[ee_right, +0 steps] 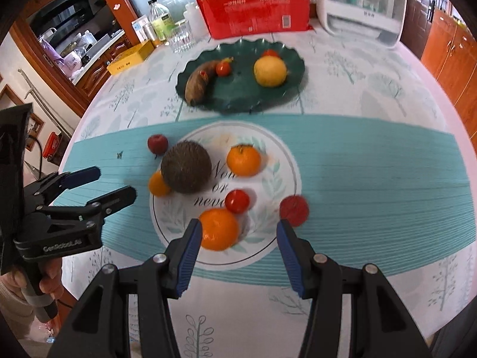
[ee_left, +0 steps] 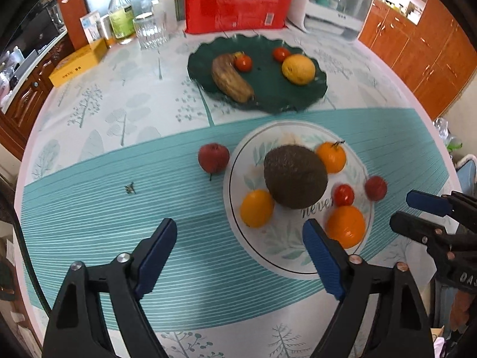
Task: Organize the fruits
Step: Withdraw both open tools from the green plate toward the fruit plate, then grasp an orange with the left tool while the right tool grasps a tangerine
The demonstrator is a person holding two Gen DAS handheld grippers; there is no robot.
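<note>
A white plate [ee_left: 286, 256] [ee_right: 268, 176] holds a brown coconut [ee_left: 295, 176] [ee_right: 186, 167], three oranges [ee_left: 345, 226] [ee_right: 219, 229] and a small tomato [ee_left: 343, 194] [ee_right: 237, 200]. One red apple [ee_left: 213, 158] [ee_right: 157, 143] lies left of the plate, another [ee_left: 375, 188] [ee_right: 293, 210] at its right rim. A dark green plate [ee_left: 268, 95] [ee_right: 238, 95] farther back holds a brown banana [ee_left: 231, 79], two tomatoes and a yellow fruit [ee_left: 298, 68] [ee_right: 269, 71]. My left gripper [ee_left: 240, 238] [ee_right: 114, 186] is open and empty before the white plate. My right gripper [ee_right: 238, 238] [ee_left: 413, 208] is open and empty, near the front orange.
A glass [ee_left: 149, 34], a bottle [ee_left: 120, 15], a yellow box [ee_left: 78, 65], a red package [ee_left: 235, 6] and a white appliance [ee_left: 340, 6] stand along the table's far edge. Wooden cabinets [ee_left: 417, 50] stand at the right. The table's front edge is close below the grippers.
</note>
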